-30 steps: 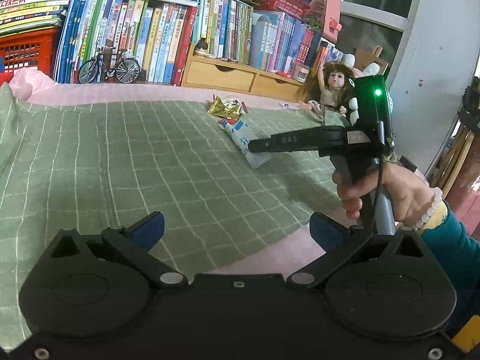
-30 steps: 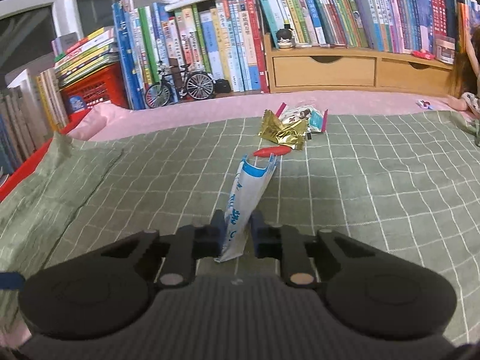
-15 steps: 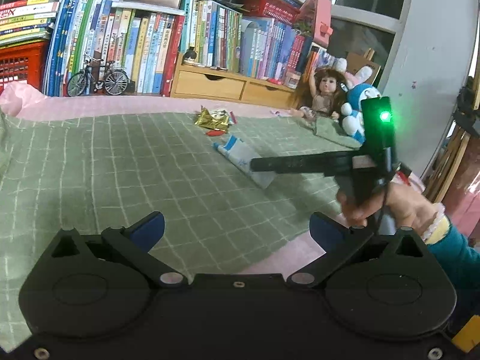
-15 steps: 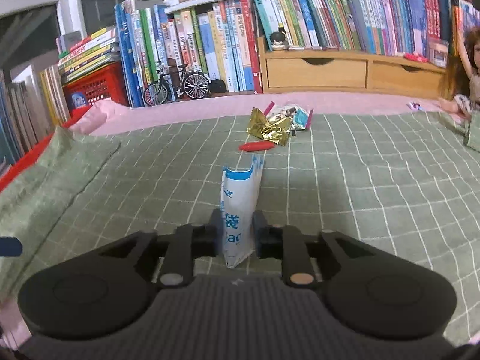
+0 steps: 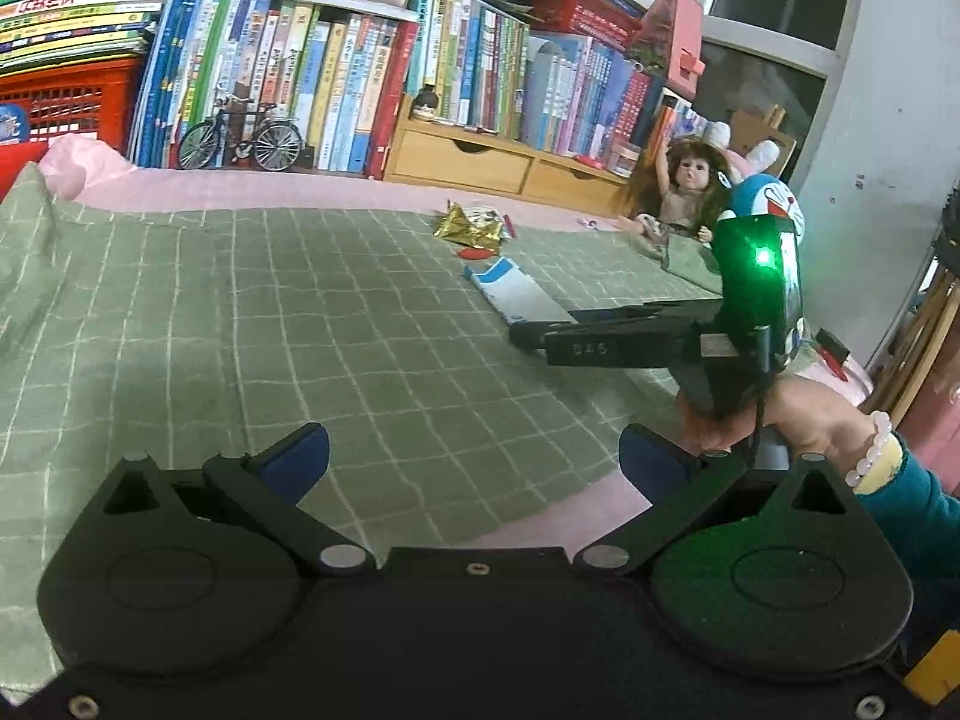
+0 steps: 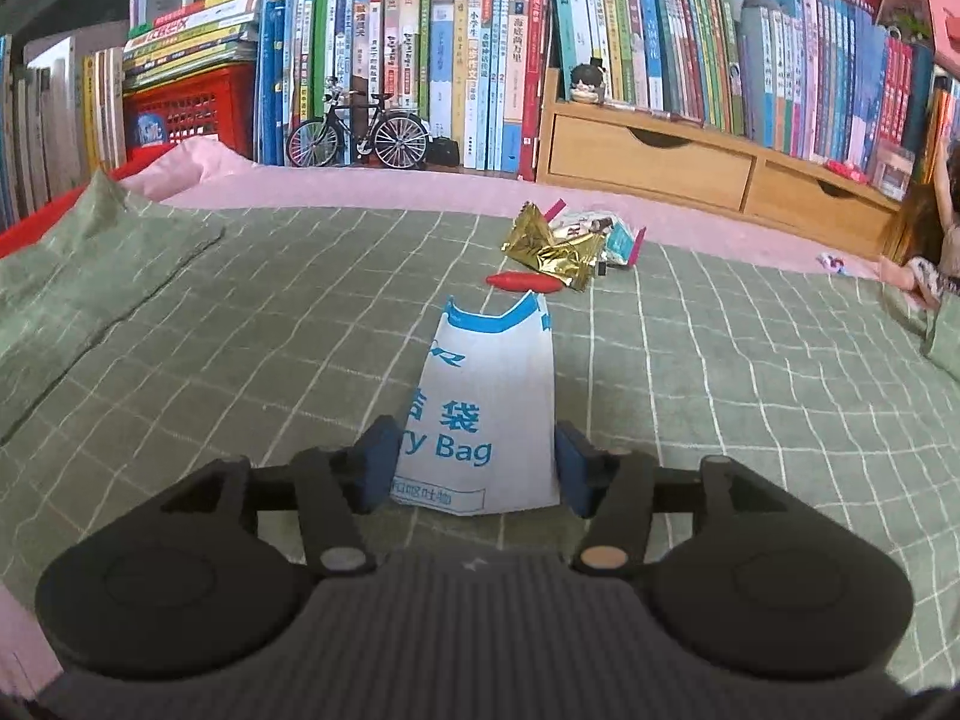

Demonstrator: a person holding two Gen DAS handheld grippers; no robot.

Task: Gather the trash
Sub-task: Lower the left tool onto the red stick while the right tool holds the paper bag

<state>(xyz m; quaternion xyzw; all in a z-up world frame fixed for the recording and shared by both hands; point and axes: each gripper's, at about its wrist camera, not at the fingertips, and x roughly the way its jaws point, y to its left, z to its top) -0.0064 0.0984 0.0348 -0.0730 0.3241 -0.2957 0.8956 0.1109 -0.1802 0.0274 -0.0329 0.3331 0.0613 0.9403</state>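
Note:
A white paper bag with blue print lies flat on the green checked bedspread, its near end between the blue pads of my right gripper, which is open. The left wrist view shows the same bag with the right gripper at its near end, held by a hand. Beyond the bag lie a gold foil wrapper, a small red piece and a pale wrapper. My left gripper is open and holds nothing, low over the bed's near edge.
Rows of books, a model bicycle and a wooden drawer unit line the far side. A red crate stands far left. A doll and a blue plush toy sit at the right.
My right gripper has opened and let go of the paper bag, which went from standing on edge between the pads to lying flat. The left wrist view has shifted slightly.

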